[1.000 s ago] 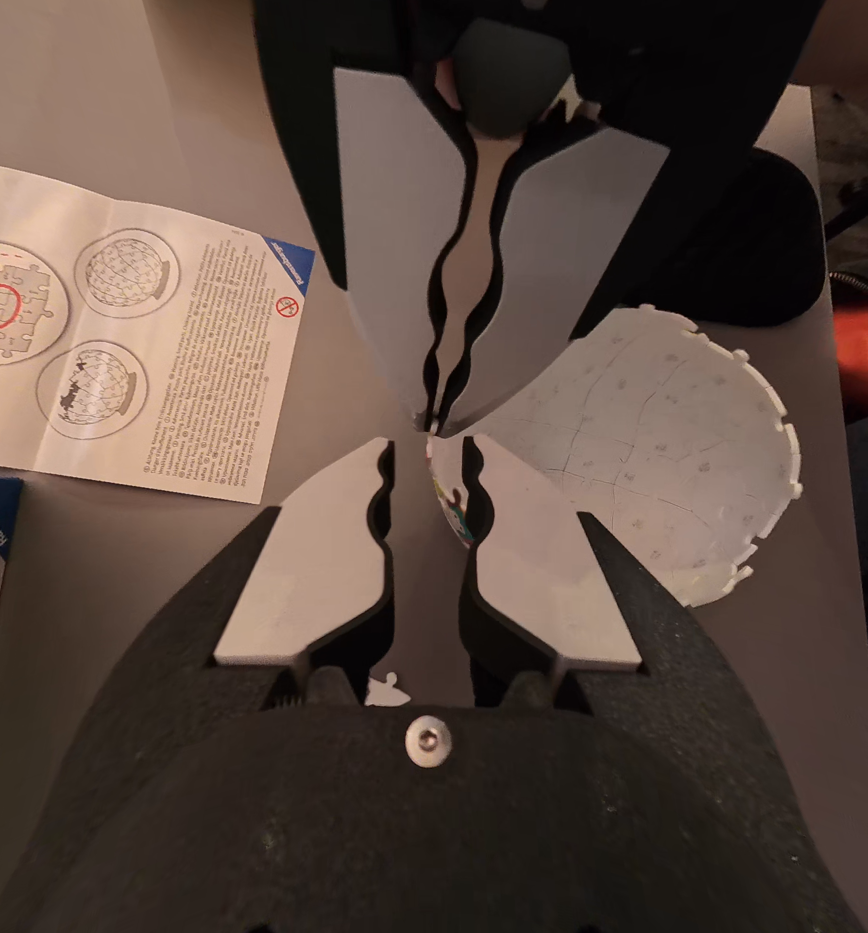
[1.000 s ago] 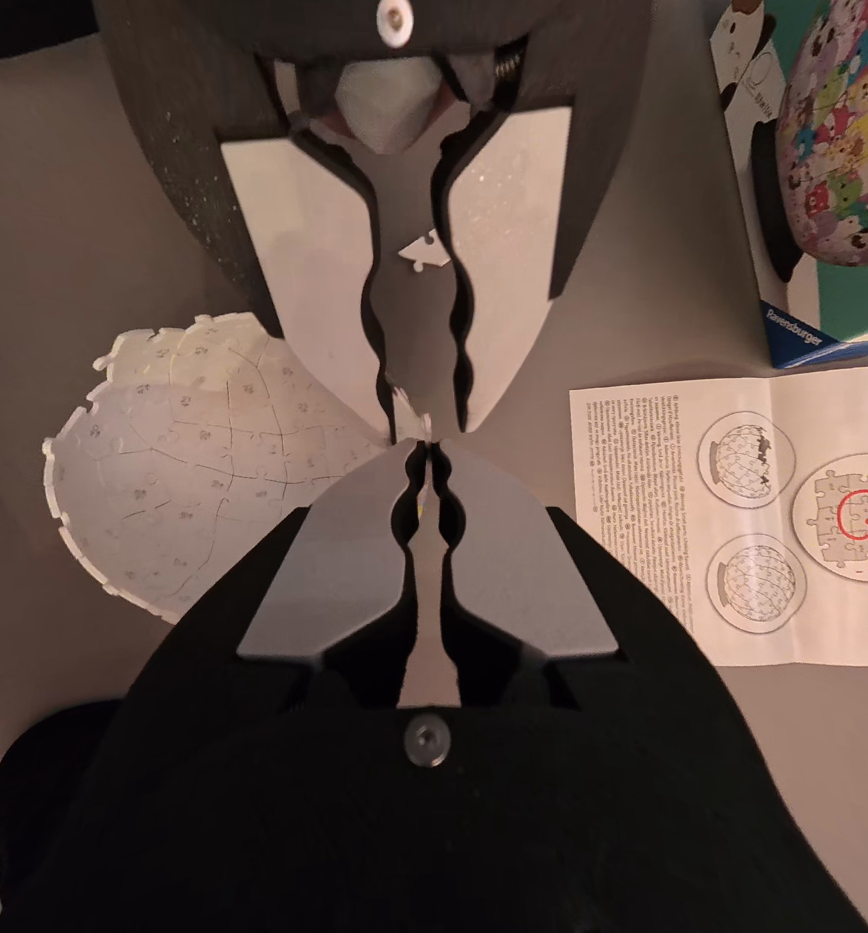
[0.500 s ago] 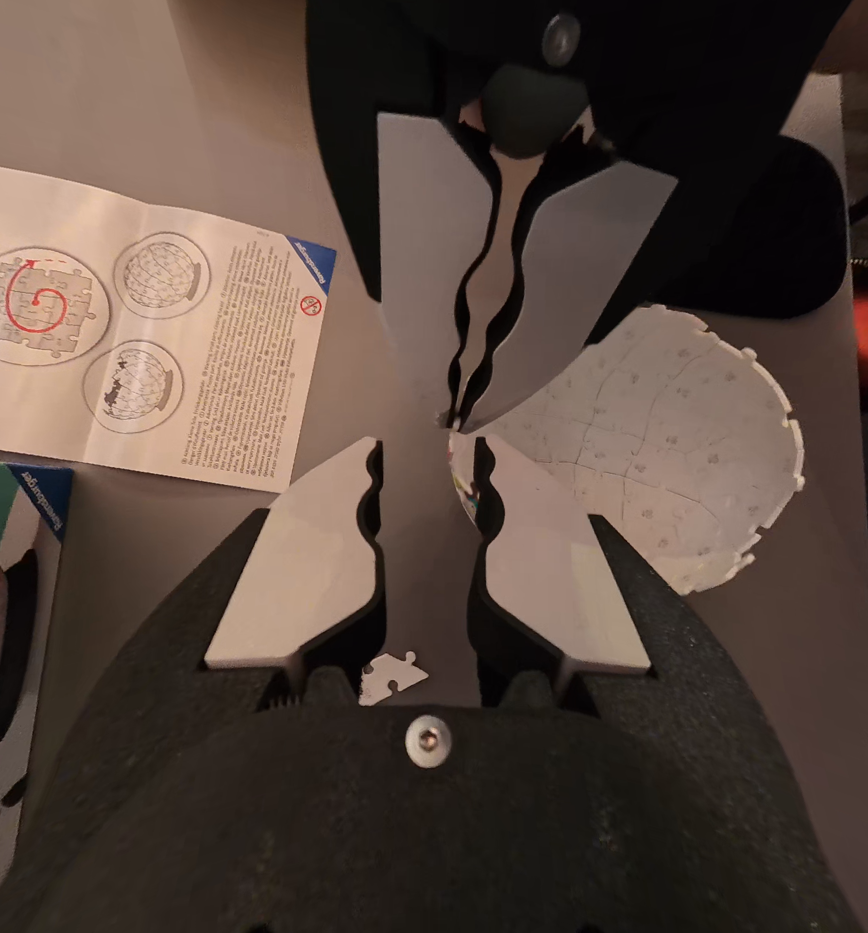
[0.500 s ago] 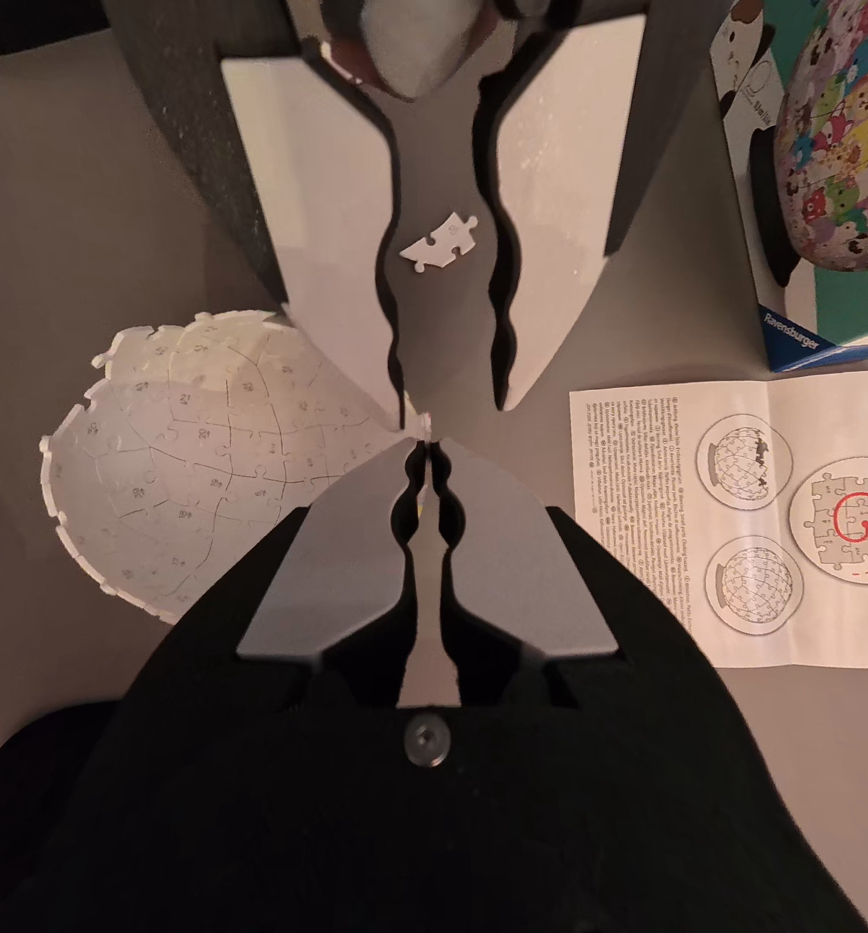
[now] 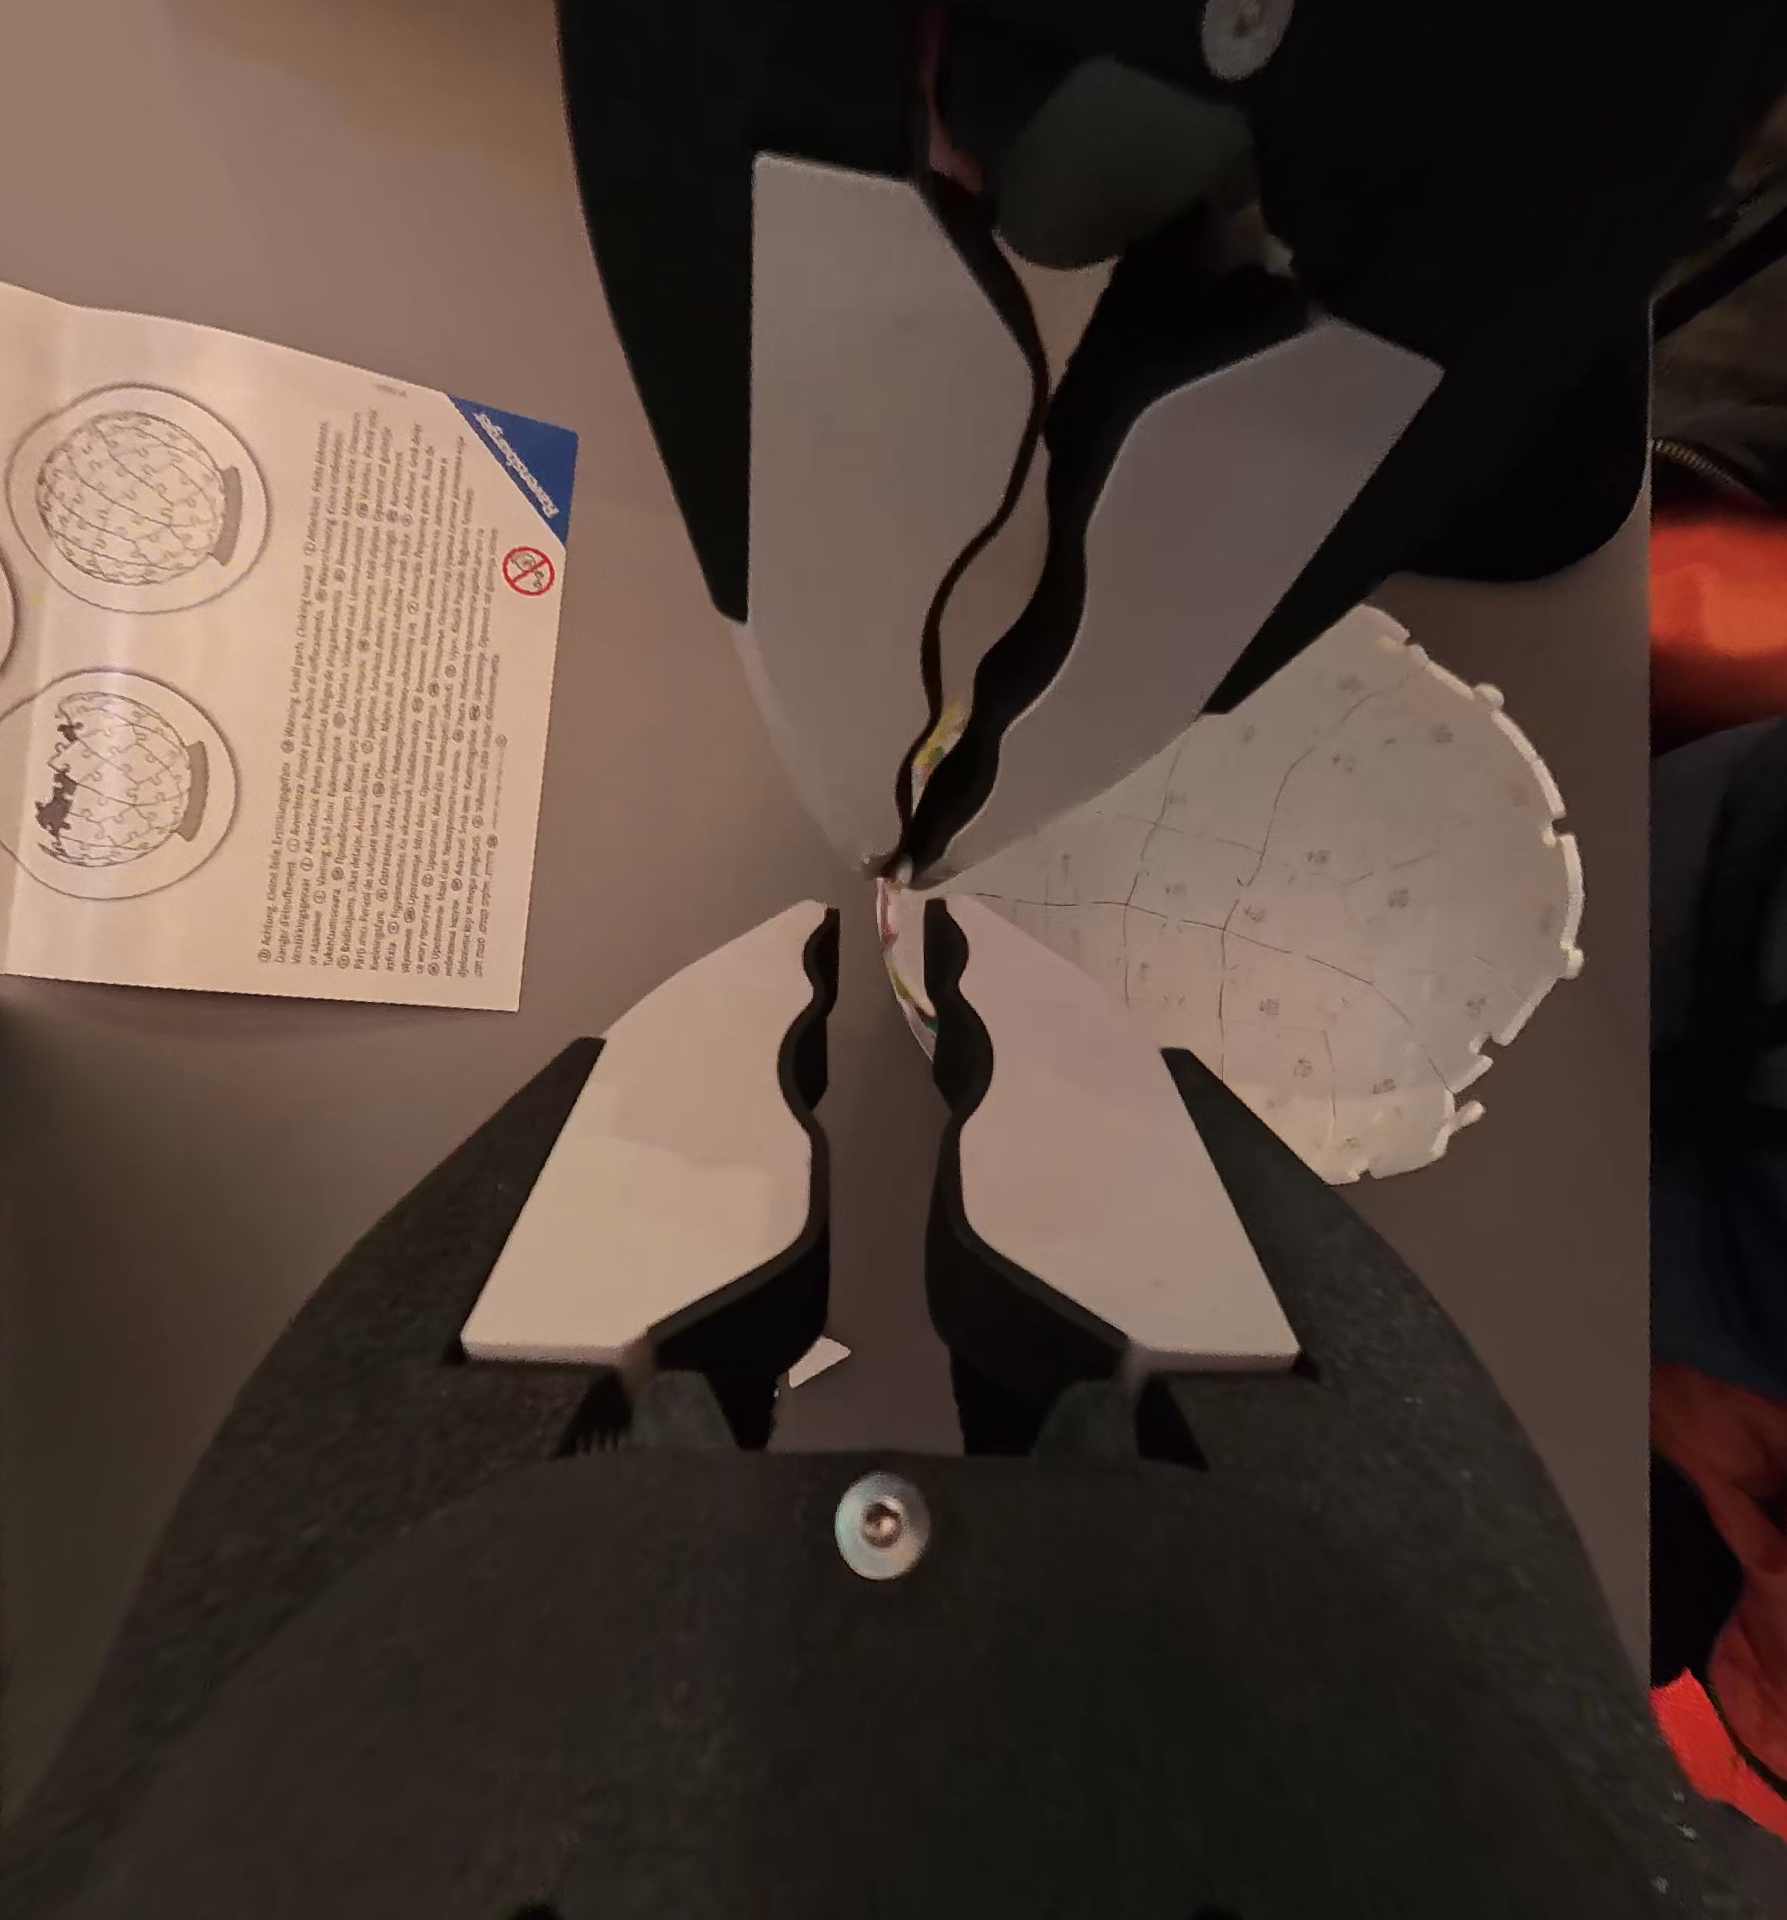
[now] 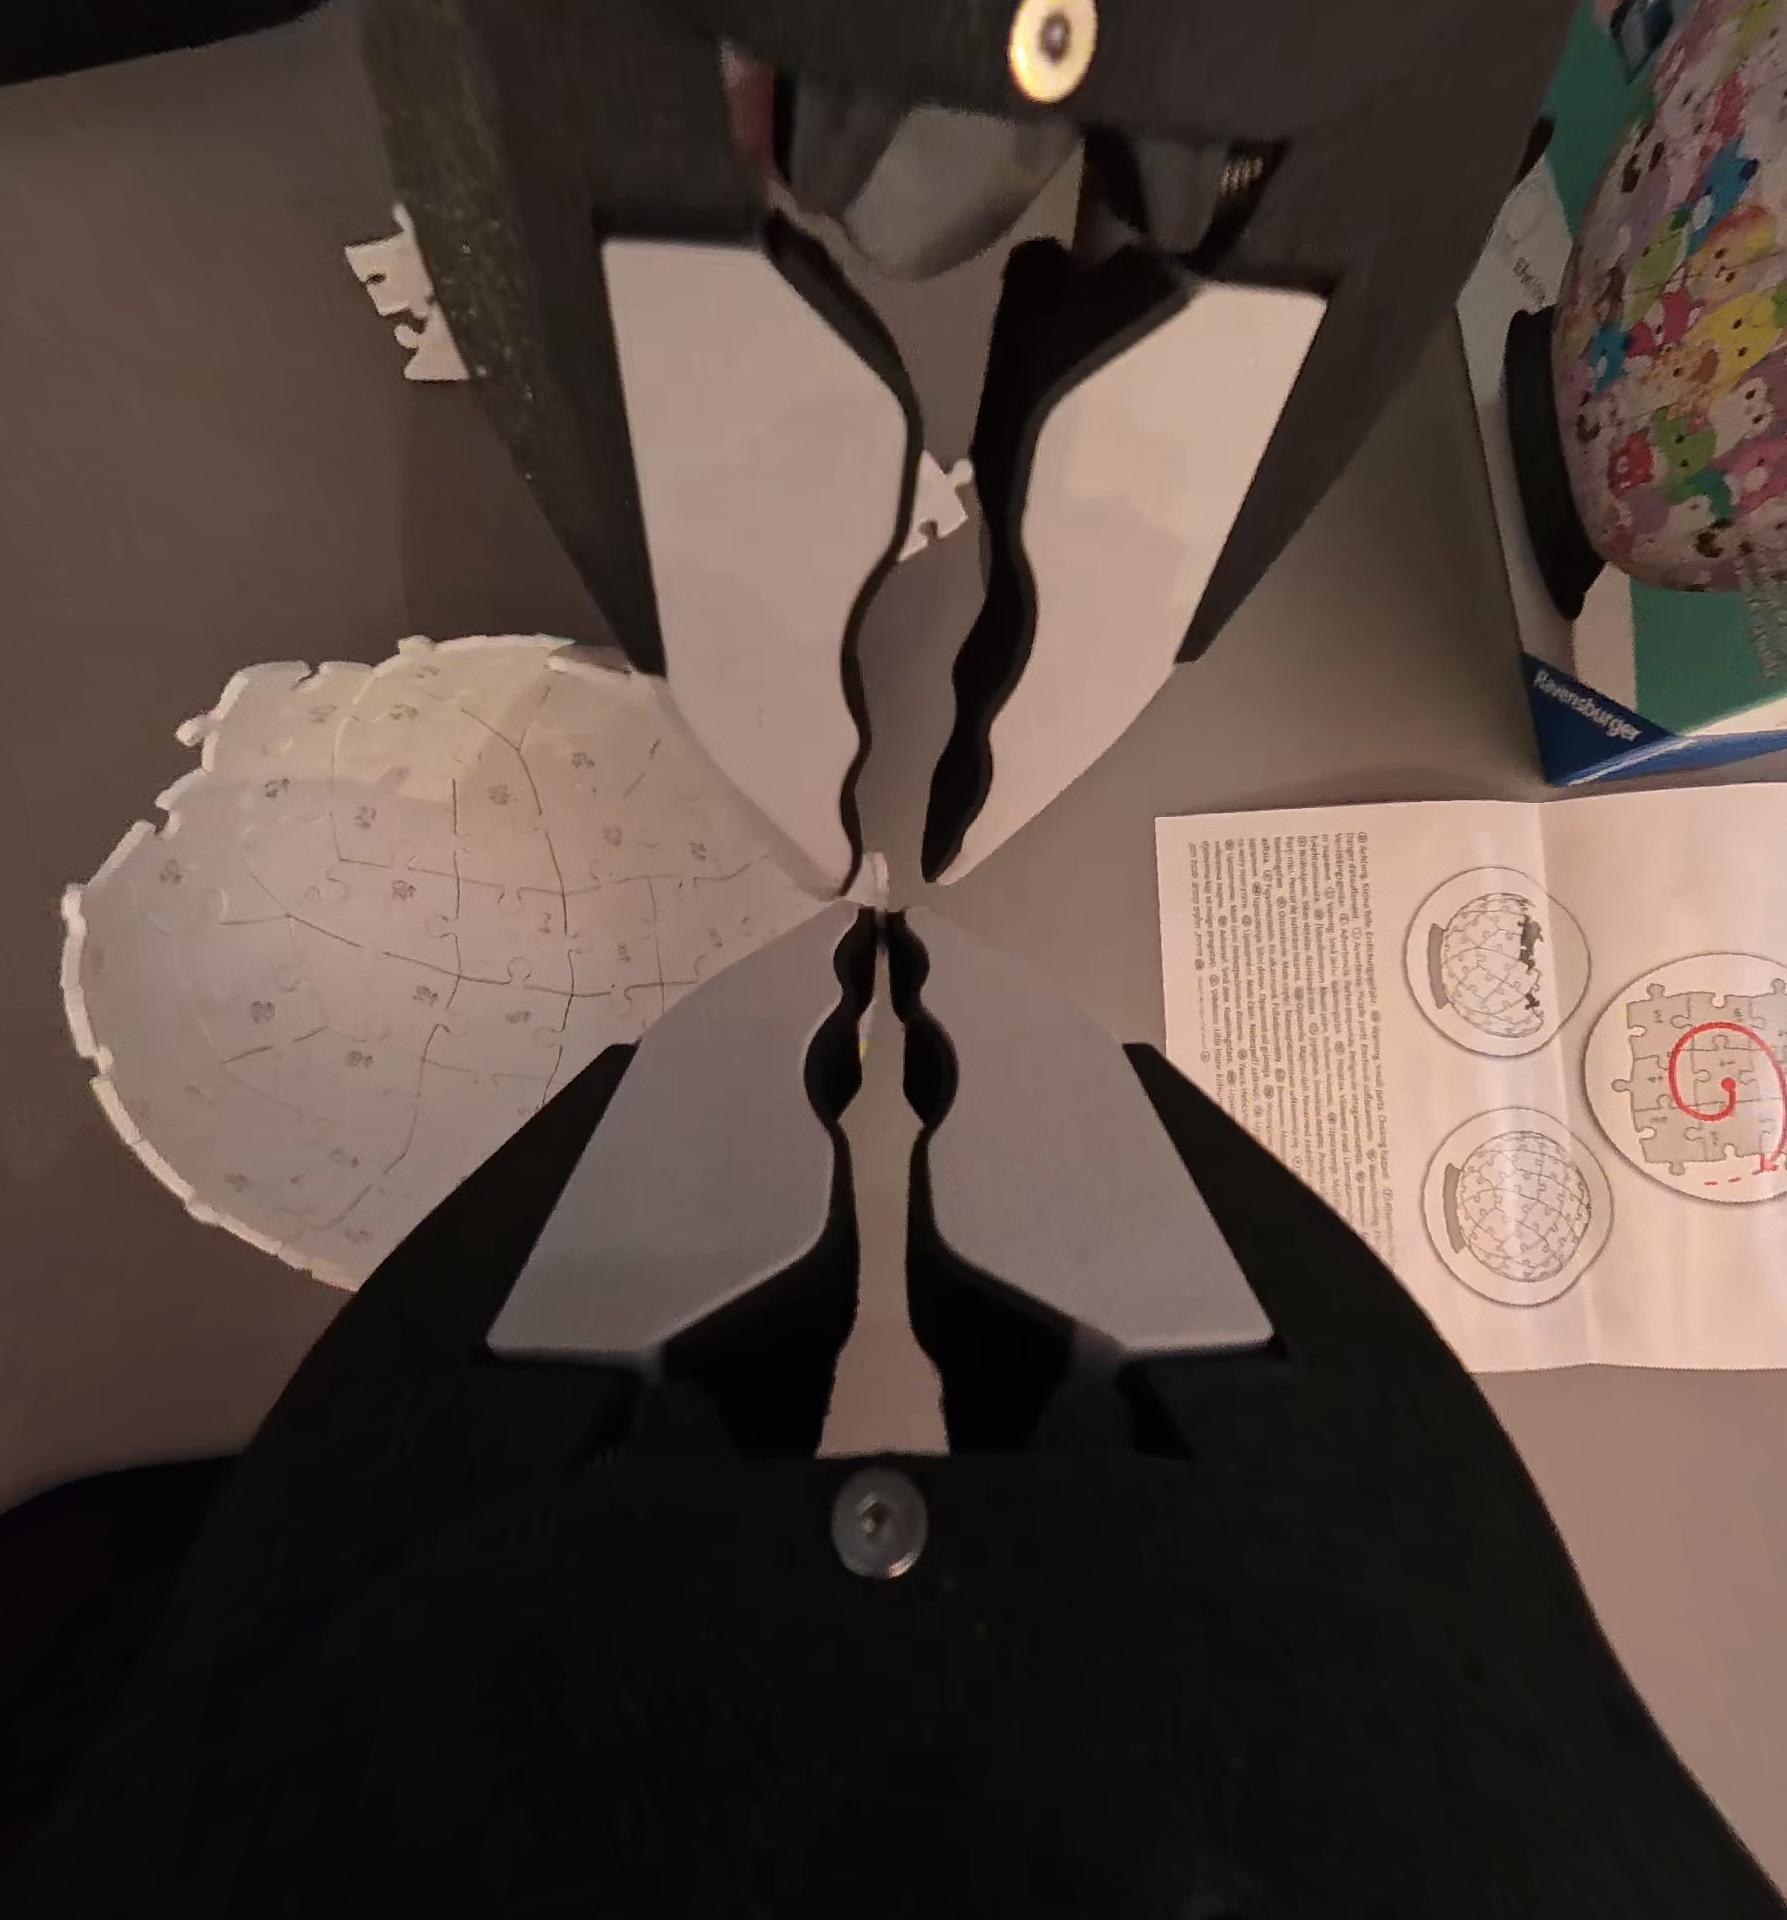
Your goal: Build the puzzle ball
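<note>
Your right gripper point(image 6: 881, 920) pinches the half-ball point(image 6: 369, 966) rim, jaws nearly closed | your left gripper point(image 5: 881, 925) stands narrowly parted around the same rim | leaflet point(image 5: 245, 665) beside | loose piece point(image 6: 941, 499) beyond on table point(image 5: 245, 156).

Home-like tabletop: grey table point(image 6: 245, 468), puzzle box point(image 6: 1699, 416), instruction leaflet point(image 6: 1491, 1091).
</note>
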`<action>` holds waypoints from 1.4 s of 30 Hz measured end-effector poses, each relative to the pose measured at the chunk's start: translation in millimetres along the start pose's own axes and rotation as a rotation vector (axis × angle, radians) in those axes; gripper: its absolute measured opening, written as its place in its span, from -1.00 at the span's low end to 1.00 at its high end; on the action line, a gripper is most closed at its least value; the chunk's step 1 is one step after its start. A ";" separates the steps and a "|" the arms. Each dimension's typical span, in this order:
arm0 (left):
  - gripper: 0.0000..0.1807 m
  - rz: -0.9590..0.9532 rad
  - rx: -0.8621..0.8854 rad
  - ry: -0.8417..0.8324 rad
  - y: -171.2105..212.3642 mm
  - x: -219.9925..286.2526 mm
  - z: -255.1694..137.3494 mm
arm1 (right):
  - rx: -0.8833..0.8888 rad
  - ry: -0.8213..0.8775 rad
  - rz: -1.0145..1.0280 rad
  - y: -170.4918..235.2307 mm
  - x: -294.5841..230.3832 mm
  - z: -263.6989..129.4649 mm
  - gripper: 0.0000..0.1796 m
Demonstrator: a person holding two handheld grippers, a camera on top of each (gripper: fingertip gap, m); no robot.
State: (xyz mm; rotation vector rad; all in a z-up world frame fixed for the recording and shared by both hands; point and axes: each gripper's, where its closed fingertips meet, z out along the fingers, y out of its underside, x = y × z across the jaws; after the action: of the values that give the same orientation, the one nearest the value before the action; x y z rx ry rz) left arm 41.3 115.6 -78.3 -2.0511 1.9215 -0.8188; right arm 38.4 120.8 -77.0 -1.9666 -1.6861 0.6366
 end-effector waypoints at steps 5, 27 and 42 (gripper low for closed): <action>-0.89 0.002 -0.034 0.003 3.8 -1.5 1.5 | 0.003 -0.001 0.004 2.0 -0.7 -0.9 -0.96; -0.98 0.073 -0.061 -0.037 6.9 0.9 10.7 | 0.090 0.160 0.118 -11.4 -0.3 -37.3 -0.55; -0.98 0.111 -0.117 -0.110 11.5 -3.6 9.4 | -0.136 0.187 0.194 1.1 -9.2 -20.6 -0.67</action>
State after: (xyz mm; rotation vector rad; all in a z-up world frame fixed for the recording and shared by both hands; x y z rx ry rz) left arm 36.5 115.6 -92.7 -1.9861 2.0450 -0.5697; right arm 50.8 110.5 -61.3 -2.2293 -1.4733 0.3979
